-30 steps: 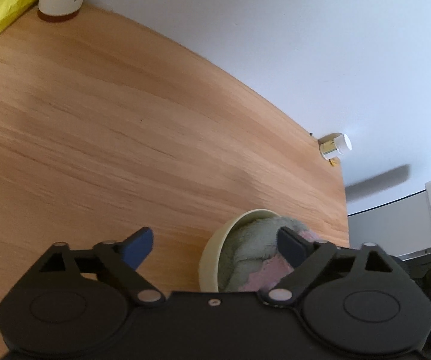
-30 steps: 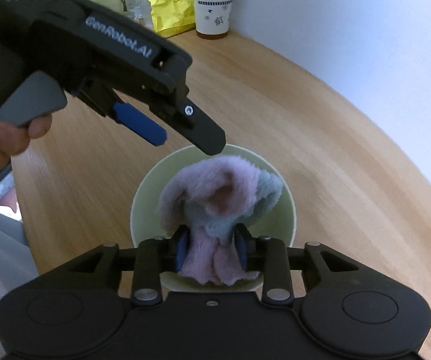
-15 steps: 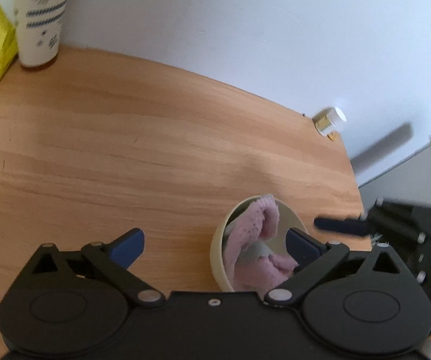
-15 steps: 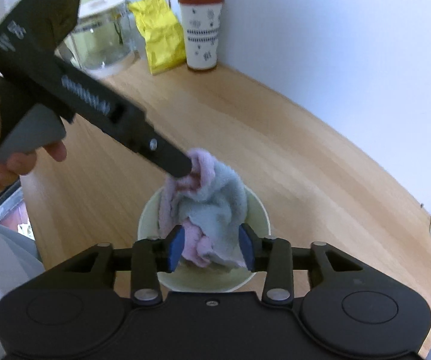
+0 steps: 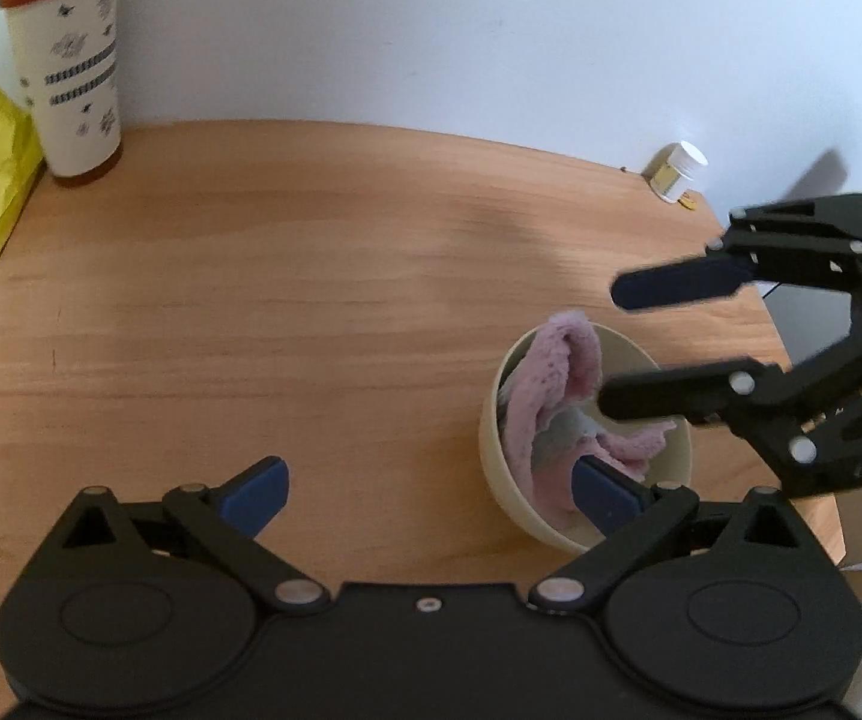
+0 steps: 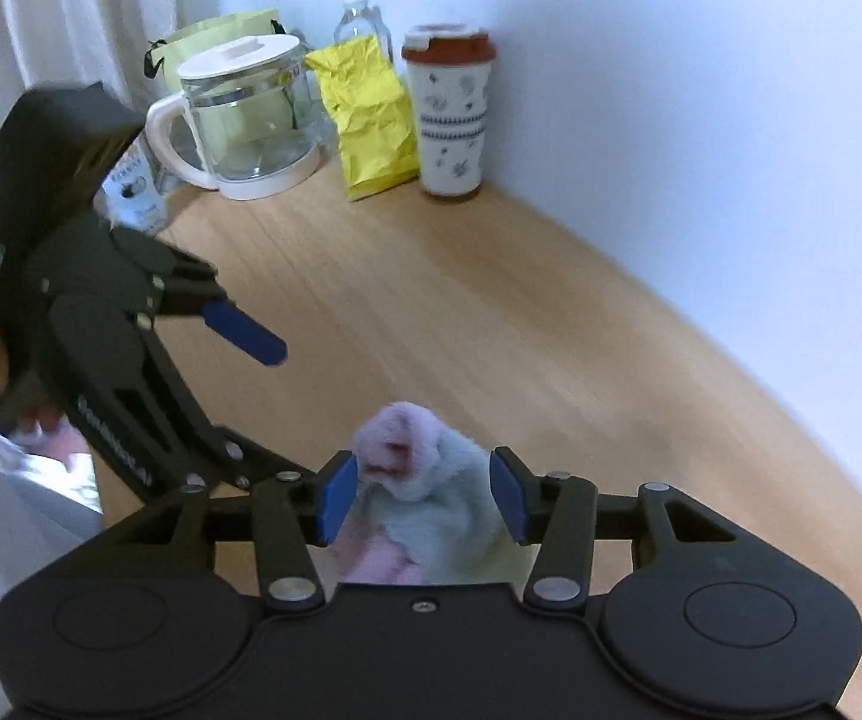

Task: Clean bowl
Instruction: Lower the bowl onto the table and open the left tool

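The bowl (image 5: 587, 438) sits upright on the table (image 5: 311, 300), cloth (image 5: 551, 384) bunched inside. Both the left gripper (image 5: 425, 492) and right gripper (image 6: 422, 495) are spread, pinching nothing; a tumbler (image 5: 68, 60) stands well apart.

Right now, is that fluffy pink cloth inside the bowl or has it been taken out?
Inside. The pink cloth sits crumpled in the pale bowl, one fold rising above the rim. Neither gripper is gripping it.
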Available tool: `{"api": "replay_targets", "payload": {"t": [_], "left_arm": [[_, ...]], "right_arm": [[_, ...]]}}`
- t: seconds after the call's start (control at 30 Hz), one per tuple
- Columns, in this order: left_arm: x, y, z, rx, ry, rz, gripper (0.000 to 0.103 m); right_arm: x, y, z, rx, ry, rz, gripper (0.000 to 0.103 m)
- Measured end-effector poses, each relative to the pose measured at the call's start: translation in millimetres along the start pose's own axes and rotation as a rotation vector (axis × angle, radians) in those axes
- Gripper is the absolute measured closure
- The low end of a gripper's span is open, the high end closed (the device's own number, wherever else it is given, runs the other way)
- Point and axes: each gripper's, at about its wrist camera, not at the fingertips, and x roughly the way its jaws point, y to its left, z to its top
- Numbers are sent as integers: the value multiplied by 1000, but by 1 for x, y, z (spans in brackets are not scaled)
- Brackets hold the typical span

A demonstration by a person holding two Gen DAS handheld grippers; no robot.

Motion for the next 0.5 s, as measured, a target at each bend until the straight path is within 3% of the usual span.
{"api": "replay_targets", "payload": {"t": [0.13,0.27,0.33,0.4,0.5], "left_arm": [[3,1,-3,3,15,-3,1],[4,1,-5,-9,17,3,1],[3,1,-5,-14,11,2,1],[2,1,-4,-17,4,4,1],[1,3,-2,-38,-1,-1,1]], "right_arm": [[13,1,6,-15,3,-16,49],[32,0,11,-28,56,39,51],[40,2,13,-57,85,48,61],[45,5,14,-95,127,60,84],[42,3,13,-86,144,78,87]]}}
